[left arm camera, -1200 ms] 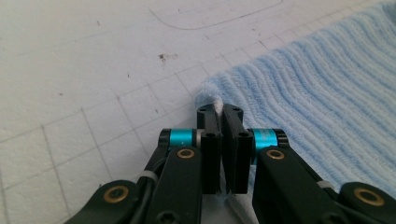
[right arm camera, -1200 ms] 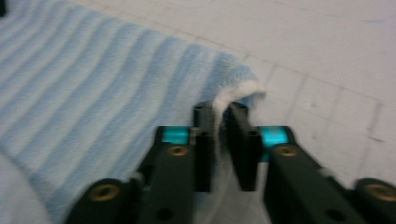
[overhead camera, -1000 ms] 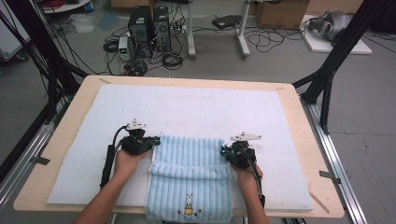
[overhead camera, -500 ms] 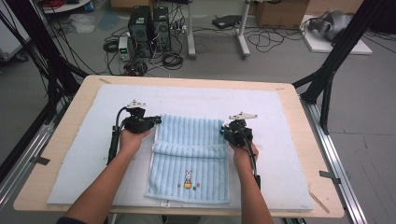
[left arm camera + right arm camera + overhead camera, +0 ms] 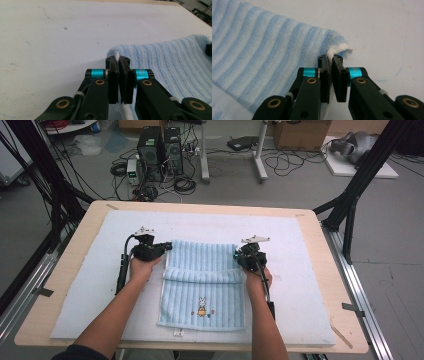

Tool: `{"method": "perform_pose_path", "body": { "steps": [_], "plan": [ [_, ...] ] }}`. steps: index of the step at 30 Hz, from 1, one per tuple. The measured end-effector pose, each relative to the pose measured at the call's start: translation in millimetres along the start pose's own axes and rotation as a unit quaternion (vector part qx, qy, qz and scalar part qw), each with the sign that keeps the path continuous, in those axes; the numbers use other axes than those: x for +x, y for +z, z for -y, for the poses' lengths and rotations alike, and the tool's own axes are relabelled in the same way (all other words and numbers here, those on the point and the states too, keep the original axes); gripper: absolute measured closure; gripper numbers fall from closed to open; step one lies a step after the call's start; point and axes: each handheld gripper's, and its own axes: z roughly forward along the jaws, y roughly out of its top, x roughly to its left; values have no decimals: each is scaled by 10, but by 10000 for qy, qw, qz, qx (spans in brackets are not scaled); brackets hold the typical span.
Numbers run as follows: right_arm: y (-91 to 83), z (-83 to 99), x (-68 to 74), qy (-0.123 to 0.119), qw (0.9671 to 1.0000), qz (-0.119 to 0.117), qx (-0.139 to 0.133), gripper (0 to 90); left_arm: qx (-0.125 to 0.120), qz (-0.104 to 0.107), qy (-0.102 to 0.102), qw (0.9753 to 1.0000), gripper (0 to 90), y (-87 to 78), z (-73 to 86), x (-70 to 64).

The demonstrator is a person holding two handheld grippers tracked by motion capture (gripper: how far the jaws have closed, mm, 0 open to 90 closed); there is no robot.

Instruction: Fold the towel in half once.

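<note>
Towel corners are sitting clenched in your left hand-held gripper and right hand-held gripper, mid-worktop; uneven pulling risks one corner slipping, skewing the fold.

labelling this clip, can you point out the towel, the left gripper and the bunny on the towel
towel (image 5: 202, 292), high view, on its striped middle below the fold
left gripper (image 5: 119, 60), left gripper view, between the jaw tips, shut on a towel corner
bunny (image 5: 202, 303), high view, on the small embroidered figure near the towel's near edge
</note>
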Motion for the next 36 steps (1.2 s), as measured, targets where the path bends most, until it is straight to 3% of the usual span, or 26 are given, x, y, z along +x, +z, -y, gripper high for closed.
{"method": "perform_pose_path", "body": {
  "steps": [2,4,6,11,12,16,19,23,26,28,30,32,36],
  "plan": [
    [12,8,-3,76,10000,1,20,841,13,-13,-32,10000,844,4,10,1],
    [11,12,-4,107,9999,7,43,749,64,-68,-106,9999,689,-12,9,10],
    [-16,14,-20,253,9996,-99,35,646,141,-33,-180,9997,604,-53,4,25],
    [-155,25,-39,417,9983,-393,-64,561,243,145,-130,9995,512,-184,-8,-10],
    [-182,25,-34,415,9977,-524,-61,551,254,188,-115,9994,512,-209,-4,-24],
    [-277,31,35,226,9974,-689,-33,553,373,368,-58,9986,527,-277,51,-85],
    [-328,76,49,222,9962,-835,-49,555,621,507,25,9968,545,-285,109,-138],
    [-347,156,56,210,9952,-951,46,562,671,552,165,9961,558,-304,183,-207],
    [-357,214,55,189,9944,-1032,130,633,856,584,127,9945,568,-309,252,-212],
    [-379,243,62,160,9935,-1117,120,683,895,681,180,9935,646,-334,288,-232],
    [-400,262,78,90,9925,-1212,136,721,918,695,295,9929,778,-366,316,-257],
    [-419,280,102,43,9908,-1342,164,723,917,739,341,9925,842,-400,341,-267],
    [-478,340,169,-62,9891,-1455,200,715,873,905,341,9915,833,-505,355,-305]
  ]
}}
